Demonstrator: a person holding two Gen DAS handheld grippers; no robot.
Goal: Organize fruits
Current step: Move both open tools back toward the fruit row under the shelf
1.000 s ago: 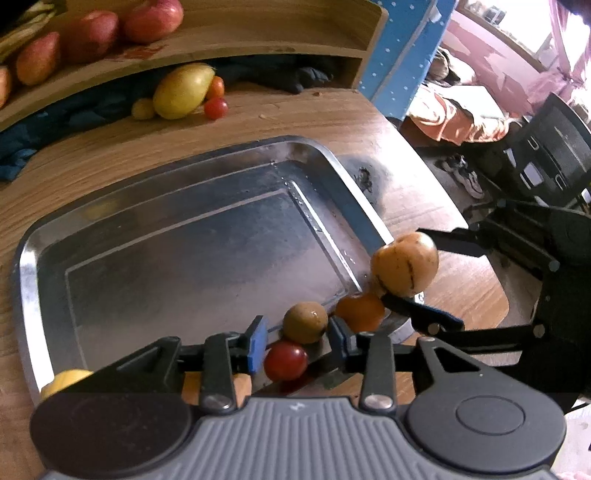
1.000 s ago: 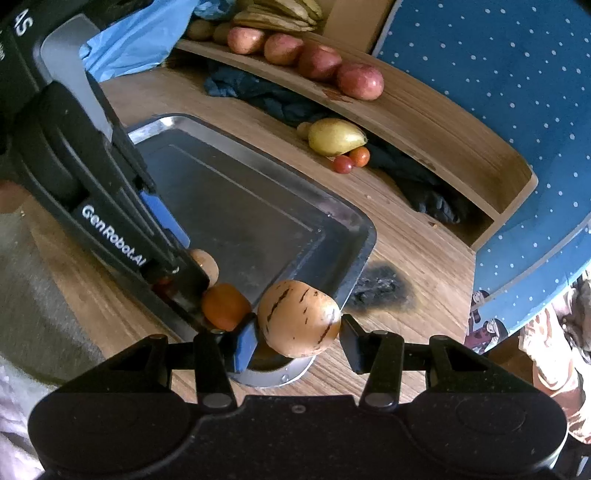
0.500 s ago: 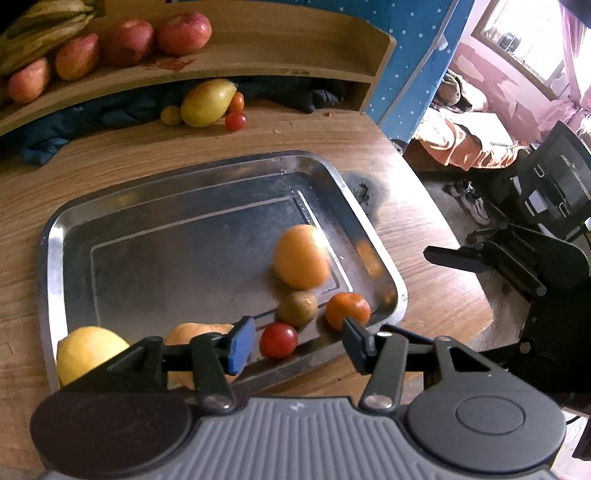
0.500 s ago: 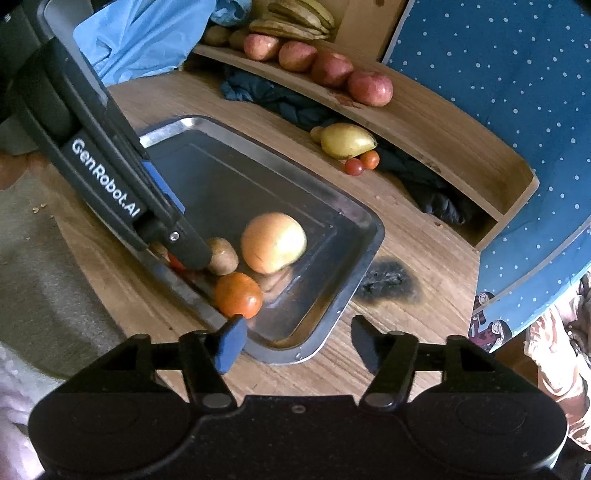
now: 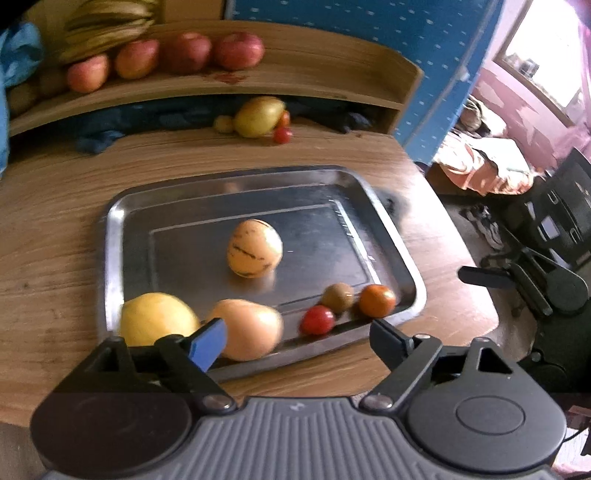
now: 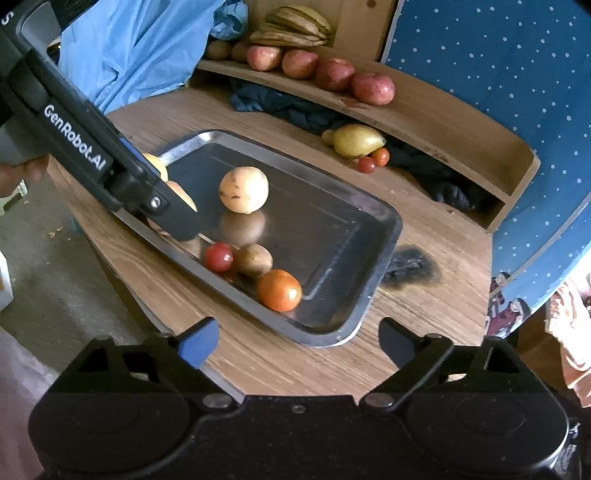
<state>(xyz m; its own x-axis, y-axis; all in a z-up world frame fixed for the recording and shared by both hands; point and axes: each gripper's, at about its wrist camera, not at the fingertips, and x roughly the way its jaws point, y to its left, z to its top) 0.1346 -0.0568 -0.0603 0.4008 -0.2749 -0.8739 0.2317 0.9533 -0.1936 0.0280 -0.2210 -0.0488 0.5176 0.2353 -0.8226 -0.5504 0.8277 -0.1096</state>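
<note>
A steel tray [image 5: 114,236] [image 6: 384,236] lies on the wooden table. In it sit a pale striped round fruit [image 5: 254,248] [image 6: 243,189] in the middle, and along the near edge a yellow fruit [image 5: 157,319], a peach-coloured fruit [image 5: 253,328], a red cherry tomato [image 5: 317,319] [image 6: 218,256], a brown kiwi-like fruit [image 5: 337,296] [image 6: 254,259] and an orange tomato [image 5: 377,301] [image 6: 279,290]. My left gripper [image 5: 295,339] is open and empty, just short of the tray's near edge. My right gripper [image 6: 297,341] is open and empty, back from the tray's corner.
A curved wooden shelf [image 5: 295,79] [image 6: 443,122] at the back holds red apples [image 5: 236,50] [image 6: 372,88] and bananas [image 6: 291,27]. Under it lie a yellow mango [image 5: 258,116] [image 6: 356,141] and small tomatoes [image 5: 282,134] [image 6: 373,160]. A burn mark [image 6: 410,264] is beside the tray.
My right gripper opened and let go of the striped fruit, which rolled to the tray's middle. Both grippers drew back from the tray; the left one opened wider.
</note>
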